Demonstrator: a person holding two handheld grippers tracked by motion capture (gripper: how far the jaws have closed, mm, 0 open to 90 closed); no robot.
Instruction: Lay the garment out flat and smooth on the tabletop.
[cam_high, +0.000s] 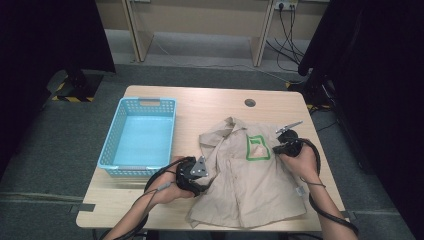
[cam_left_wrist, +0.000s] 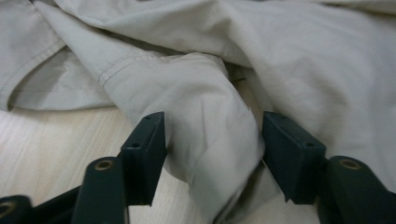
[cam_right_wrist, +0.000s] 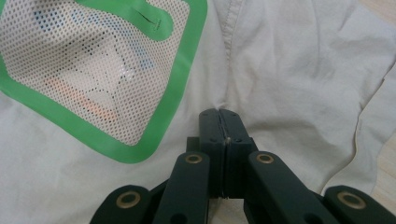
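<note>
Currently, beige cotton shirt (cam_high: 245, 175) lies crumpled at desk's (cam_high: 210, 100) near right edge. Left gripper (cam_left_wrist: 212, 154): jaws apart, straddling a sleeve fold. Right gripper (cam_right_wrist: 224, 140): jaws together, resting beside green-bordered mesh pocket (cam_right_wrist: 93, 70).

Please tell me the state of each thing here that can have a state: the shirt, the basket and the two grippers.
Beige cloth shirt with a green-edged mesh pocket: spread rumpled on the table, front up.
Light blue plastic basket: upright, empty.
Left gripper: jaws apart around a fold of the shirt's edge.
Right gripper: jaws shut, resting on the shirt beside the pocket.
</note>
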